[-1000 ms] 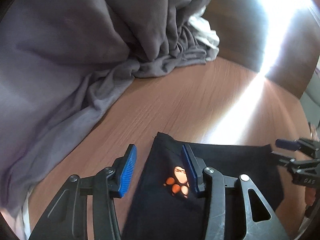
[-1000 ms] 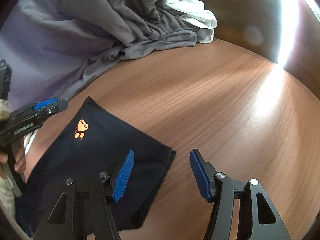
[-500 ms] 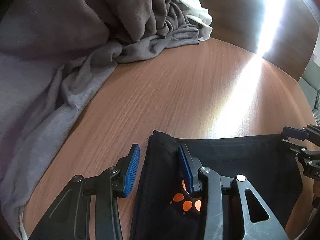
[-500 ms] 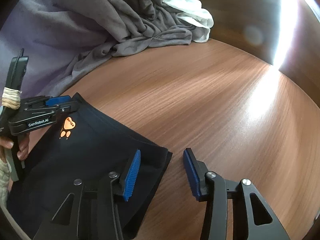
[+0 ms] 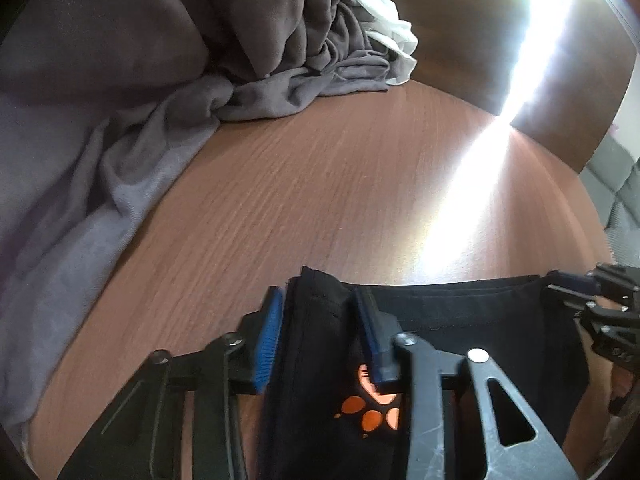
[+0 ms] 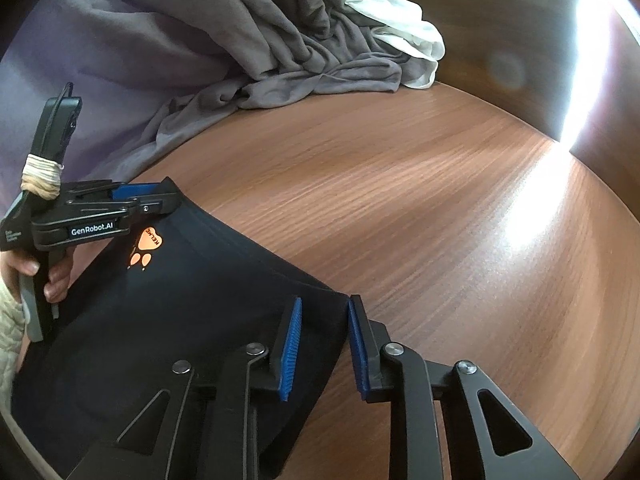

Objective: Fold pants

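Black pants (image 6: 192,312) with an orange paw logo (image 6: 146,246) lie flat on the wooden table (image 6: 440,208). My left gripper (image 5: 318,328) has its blue pads either side of the pants' far left corner (image 5: 316,304), jaws narrowed around the cloth. It shows in the right wrist view (image 6: 152,198) at the same corner. My right gripper (image 6: 322,344) straddles the pants' far right corner, jaws narrowed around the edge. It shows at the right in the left wrist view (image 5: 560,284).
A heap of grey clothes (image 6: 280,52) with a white garment (image 6: 404,36) lies at the back of the table and down its left side (image 5: 80,184). A bright glare strip (image 5: 472,208) crosses the table on the right.
Both grippers have moved forward onto the pants' far corners and their jaws have narrowed around the cloth. The pants have not moved.
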{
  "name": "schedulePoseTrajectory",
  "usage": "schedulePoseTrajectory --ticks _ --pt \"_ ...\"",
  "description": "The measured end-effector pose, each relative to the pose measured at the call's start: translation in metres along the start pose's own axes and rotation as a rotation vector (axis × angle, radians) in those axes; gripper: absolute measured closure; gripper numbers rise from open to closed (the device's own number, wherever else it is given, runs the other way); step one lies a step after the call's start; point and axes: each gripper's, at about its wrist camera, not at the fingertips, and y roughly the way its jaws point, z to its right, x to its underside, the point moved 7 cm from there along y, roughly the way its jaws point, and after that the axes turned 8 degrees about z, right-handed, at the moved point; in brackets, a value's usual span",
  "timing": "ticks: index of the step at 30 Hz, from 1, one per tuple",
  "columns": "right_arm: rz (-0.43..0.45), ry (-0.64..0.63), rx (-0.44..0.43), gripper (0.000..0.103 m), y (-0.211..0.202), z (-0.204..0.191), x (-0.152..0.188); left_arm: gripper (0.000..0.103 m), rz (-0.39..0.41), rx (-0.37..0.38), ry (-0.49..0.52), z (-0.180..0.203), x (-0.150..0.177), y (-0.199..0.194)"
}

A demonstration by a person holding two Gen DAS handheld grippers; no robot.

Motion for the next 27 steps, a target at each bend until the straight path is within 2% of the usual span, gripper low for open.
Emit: schedulePoseTrajectory --ticks 2,3,8,15,20,27 --pt "0.003 -0.01 -0.004 0.087 0.001 -0.002 -0.002 0.09 -0.009 0.033 -0.008 0.004 -0.001 0.001" --pt "0.004 -0.013 -0.01 0.087 0.001 -0.003 -0.003 0.091 -0.014 0.047 -0.01 0.007 -0.002 0.002" --pt "0.01 -0.017 -0.024 0.093 0.0 0.0 -0.006 0.092 0.016 0.006 0.021 0.011 -0.006 -0.002" --pt "0.066 -0.058 -0.025 0.096 -0.023 -0.004 -0.019 0.092 0.117 -0.012 0.026 0.019 -0.021 -0.035" --pt "0.12 -0.088 -0.041 0.096 -0.052 -0.014 -0.028 0.092 0.229 -0.045 0.014 0.026 -0.029 -0.079" --pt "0.23 -0.152 -0.083 0.096 -0.1 -0.036 -0.039 0.092 0.37 -0.13 -0.033 0.027 -0.018 -0.15"
